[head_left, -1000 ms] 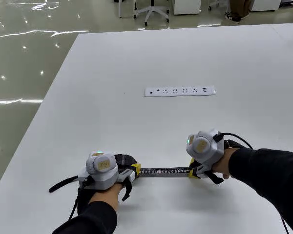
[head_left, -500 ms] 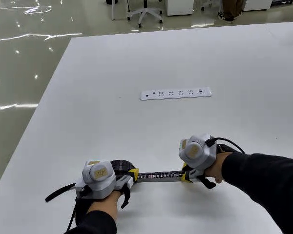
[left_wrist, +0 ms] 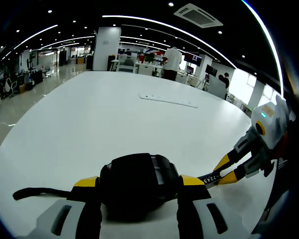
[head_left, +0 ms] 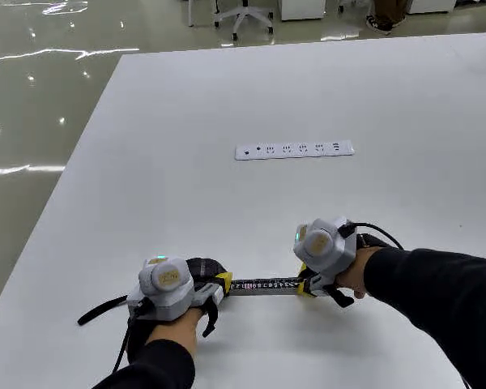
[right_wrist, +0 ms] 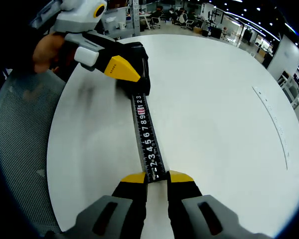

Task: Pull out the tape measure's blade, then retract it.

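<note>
Nearest you, your left gripper (left_wrist: pixel 139 180) is closed around the black tape measure (head_left: pixel 205 268), one jaw on each flank of the case, which sits on the white table (head_left: pixel 227 97) near its front edge. The case looks rounded, so a sideways tug could twist it in that hold.

The strap (head_left: pixel 101 309) trails off to the left beside your forearm. If your sleeve drags it, the case may shift.

The blade (right_wrist: pixel 146 137) runs out to the right, lying flat on the table with only a short stretch showing. Your right gripper (right_wrist: pixel 157 177) has its jaws narrowed on the very tip of it. That is a thin bite on a slick strip, so I judge it the weak point. If you pull off-line or ease the pinch too soon, the spring will likely snap the blade back and slam the hook into the case. Lifting one end higher than the other could kink it.

Farther off, the power strip (head_left: pixel 295 150) lies well apart from your work and should not interfere.
</note>
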The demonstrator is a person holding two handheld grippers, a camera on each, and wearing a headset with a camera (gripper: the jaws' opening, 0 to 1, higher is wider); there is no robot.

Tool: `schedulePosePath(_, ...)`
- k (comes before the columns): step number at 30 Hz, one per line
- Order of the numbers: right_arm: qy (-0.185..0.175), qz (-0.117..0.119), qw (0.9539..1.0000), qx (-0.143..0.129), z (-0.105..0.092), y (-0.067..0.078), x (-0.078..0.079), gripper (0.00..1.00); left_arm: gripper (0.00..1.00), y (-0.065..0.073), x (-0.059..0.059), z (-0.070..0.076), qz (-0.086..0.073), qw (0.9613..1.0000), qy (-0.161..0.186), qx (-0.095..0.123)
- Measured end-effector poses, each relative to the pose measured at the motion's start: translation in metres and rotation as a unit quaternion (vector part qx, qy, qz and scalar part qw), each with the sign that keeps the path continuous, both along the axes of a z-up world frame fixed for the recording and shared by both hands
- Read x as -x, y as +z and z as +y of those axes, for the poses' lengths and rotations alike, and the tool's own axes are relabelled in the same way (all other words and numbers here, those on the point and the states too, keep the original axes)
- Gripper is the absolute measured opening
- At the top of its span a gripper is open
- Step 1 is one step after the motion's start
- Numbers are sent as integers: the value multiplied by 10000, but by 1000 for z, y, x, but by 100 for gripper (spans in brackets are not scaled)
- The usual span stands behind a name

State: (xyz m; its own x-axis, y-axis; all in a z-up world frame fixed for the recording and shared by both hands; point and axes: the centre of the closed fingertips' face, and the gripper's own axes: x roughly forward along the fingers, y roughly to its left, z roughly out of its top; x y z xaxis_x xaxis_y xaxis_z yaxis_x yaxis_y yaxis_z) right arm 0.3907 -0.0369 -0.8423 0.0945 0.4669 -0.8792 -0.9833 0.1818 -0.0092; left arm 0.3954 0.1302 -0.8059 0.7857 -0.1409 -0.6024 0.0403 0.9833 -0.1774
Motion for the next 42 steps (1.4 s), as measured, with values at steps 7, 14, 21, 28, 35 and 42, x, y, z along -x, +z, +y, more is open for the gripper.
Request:
schedulePosePath(7,1,8,10000,-29,3,0,1,11,57,0,0,0,-23,10000,-2,34)
schedulePosePath(14,0,-11,10000,-23,9,0,1,11,57,0,0,-1,-12,10000,0,69)
schedulePosePath(21,27,-50,10000,-49,14,2,2,11,57,-1,0,-1,14,10000,-12,92)
schedulePosePath(28,1,-30,10000,-74,15,1,2,11,57,-1,0,-1,37,9999,-19,125)
schedulePosePath(35,3,-41,9999,-128,17,2,3,11,57,-1,0,0,41,9999,-31,160)
schedulePosePath(42,7,-41,9999,-158,18,3,4,11,57,-1,0,-1,44,9998,-31,183)
